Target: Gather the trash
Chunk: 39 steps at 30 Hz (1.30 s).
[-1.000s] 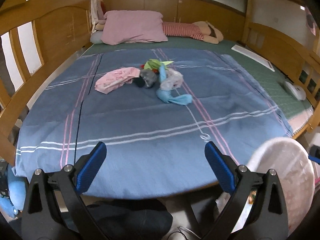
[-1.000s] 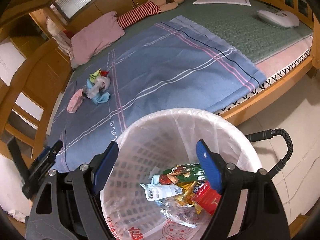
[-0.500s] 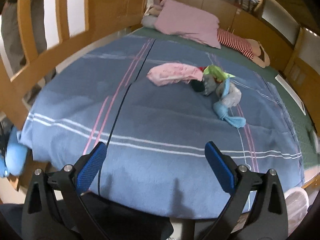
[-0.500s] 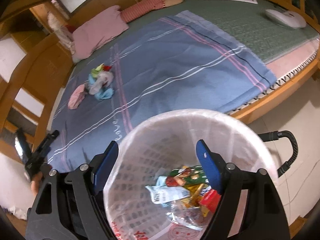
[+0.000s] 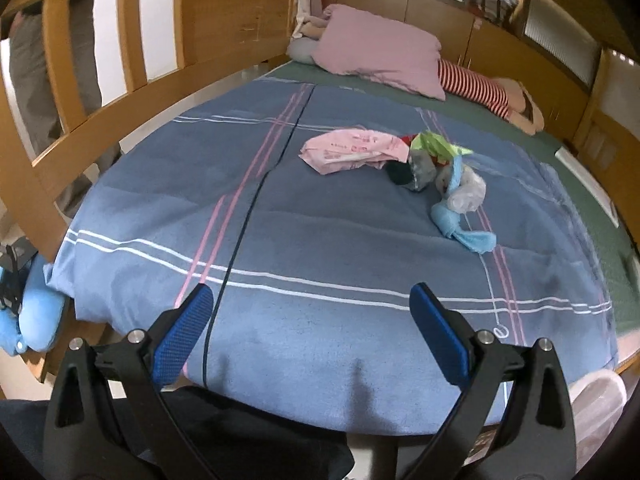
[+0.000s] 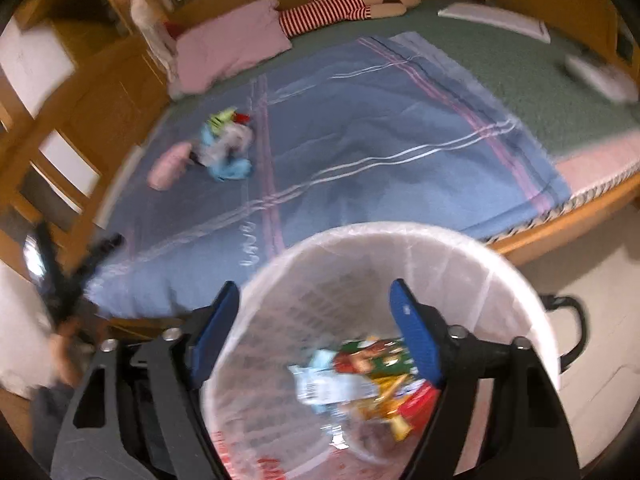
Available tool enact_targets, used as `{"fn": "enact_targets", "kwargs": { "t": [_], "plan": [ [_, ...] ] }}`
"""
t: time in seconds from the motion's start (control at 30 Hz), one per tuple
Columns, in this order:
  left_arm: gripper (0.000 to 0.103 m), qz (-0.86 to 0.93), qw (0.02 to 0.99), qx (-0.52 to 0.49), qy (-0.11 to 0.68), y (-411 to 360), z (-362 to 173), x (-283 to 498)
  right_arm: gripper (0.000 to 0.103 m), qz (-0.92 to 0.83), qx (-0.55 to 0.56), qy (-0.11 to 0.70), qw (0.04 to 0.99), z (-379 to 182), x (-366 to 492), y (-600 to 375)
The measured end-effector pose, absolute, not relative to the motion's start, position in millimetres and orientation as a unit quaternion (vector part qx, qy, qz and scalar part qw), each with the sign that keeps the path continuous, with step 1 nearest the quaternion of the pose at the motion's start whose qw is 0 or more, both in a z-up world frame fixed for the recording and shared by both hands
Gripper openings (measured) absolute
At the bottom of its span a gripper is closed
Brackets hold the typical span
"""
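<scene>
One bin, one pillow

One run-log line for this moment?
left gripper: open, empty | right gripper: open, closing, above bin | trash pile: on blanket

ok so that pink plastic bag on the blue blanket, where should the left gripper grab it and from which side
Probably by the crumpled near-left end of the pink plastic bag, coming down from above. That end lies free on the blue blanket, while its right end runs into the pile of other trash. The left gripper is open and nothing is between its fingers.
</scene>
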<state>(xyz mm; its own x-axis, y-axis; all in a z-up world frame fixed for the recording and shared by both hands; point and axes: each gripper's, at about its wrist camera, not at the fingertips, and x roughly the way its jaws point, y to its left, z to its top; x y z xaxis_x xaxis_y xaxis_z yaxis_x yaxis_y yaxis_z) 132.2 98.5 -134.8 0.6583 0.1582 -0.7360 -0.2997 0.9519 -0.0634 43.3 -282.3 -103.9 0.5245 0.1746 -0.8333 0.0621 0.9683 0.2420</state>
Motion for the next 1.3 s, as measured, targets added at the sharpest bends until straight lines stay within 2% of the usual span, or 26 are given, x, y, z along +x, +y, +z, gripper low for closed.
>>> {"fn": "enact_targets", "kwargs": {
  "t": [0.03, 0.17, 0.33, 0.4, 0.5, 0.73, 0.93, 1.3],
  "plan": [
    [0.098, 0.126, 0.904, -0.09, 0.399, 98, -136, 134, 0.058, 0.037, 0.122, 0.493, 0.861, -105, 50, -278],
    [0.098, 0.116, 0.904, -0.102, 0.399, 99, -135, 131, 0.041, 0.061, 0.139, 0.476, 0.866, -96, 55, -267],
    [0.098, 0.118, 0.91, -0.107, 0.384, 107, -132, 119, 0.021, 0.066, 0.092, 0.43, 0.896, -80, 33, -251],
    [0.098, 0.116, 0.91, -0.116, 0.381, 110, -131, 117, 0.02, 0.044, 0.052, 0.398, 0.915, -74, 18, -244],
    [0.098, 0.114, 0.911, -0.123, 0.377, 112, -130, 115, 0.019, 0.017, 0.037, 0.399, 0.916, -74, 15, -242],
    [0.098, 0.115, 0.912, -0.108, 0.379, 106, -130, 117, 0.019, 0.066, 0.125, 0.433, 0.89, -79, 30, -261],
    [0.098, 0.115, 0.911, -0.107, 0.382, 106, -131, 118, 0.019, 0.055, 0.092, 0.433, 0.895, -78, 26, -253],
    [0.098, 0.114, 0.909, -0.119, 0.384, 110, -133, 118, 0.019, 0.062, 0.101, 0.443, 0.889, -79, 35, -248]
  ]
}}
